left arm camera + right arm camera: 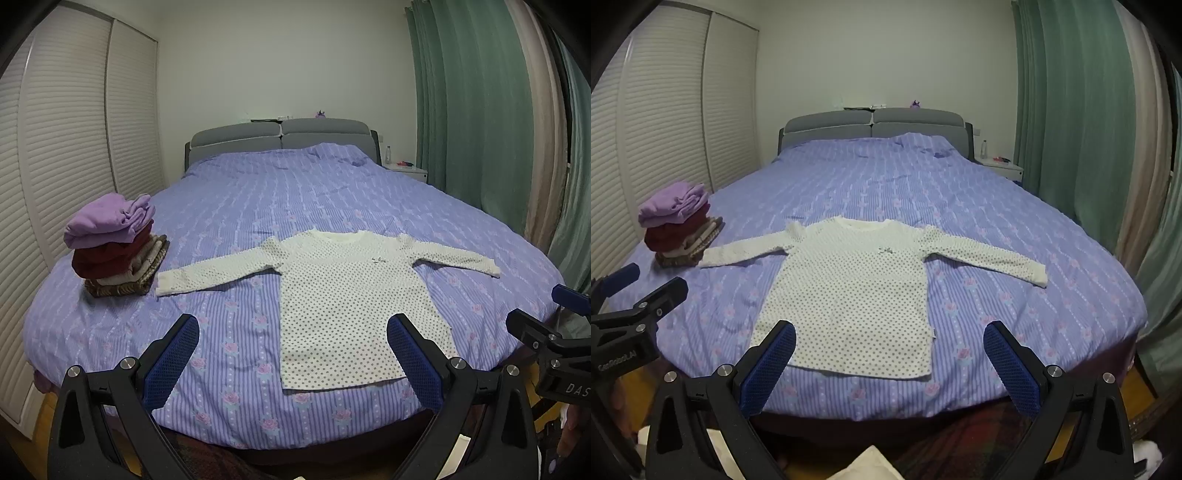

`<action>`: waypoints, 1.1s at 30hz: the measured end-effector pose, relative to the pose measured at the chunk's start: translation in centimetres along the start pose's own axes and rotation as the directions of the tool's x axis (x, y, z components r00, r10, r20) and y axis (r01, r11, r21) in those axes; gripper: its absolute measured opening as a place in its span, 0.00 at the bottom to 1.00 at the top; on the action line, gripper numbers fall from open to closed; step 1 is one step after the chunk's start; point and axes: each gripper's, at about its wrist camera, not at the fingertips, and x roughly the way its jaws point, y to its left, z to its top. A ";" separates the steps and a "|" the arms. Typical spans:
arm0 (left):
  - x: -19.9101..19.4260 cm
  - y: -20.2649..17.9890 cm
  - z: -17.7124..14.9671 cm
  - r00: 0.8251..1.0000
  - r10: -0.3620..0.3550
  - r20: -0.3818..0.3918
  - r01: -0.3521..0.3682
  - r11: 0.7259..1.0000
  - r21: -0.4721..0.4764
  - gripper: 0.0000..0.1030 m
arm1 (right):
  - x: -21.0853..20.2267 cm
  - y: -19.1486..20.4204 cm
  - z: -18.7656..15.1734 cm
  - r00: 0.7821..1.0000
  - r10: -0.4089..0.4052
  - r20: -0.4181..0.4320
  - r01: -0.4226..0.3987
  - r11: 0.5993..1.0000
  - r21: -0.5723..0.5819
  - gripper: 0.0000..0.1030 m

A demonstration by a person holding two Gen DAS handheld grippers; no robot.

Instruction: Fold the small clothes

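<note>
Both grippers' jaws gape short of the flat polka-dot shirt (332, 295).

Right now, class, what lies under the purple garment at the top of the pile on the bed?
Under the purple garment lies a dark red garment, then cream and brown folded pieces on the bedspread. Their lower layers are covered, so their count is unclear.
</note>
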 end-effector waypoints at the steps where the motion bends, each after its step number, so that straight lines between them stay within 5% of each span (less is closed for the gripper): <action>1: 0.0 0.0 0.0 1.000 0.000 0.002 0.000 1.000 0.001 1.00 | 0.0 0.1 0.0 1.000 -0.001 0.002 0.001 1.000 0.000 1.00; 33: -0.9 0.0 0.1 0.999 0.007 0.036 -0.007 1.000 0.010 1.00 | -0.4 0.3 0.2 1.000 -0.002 0.014 0.002 1.000 -0.002 0.99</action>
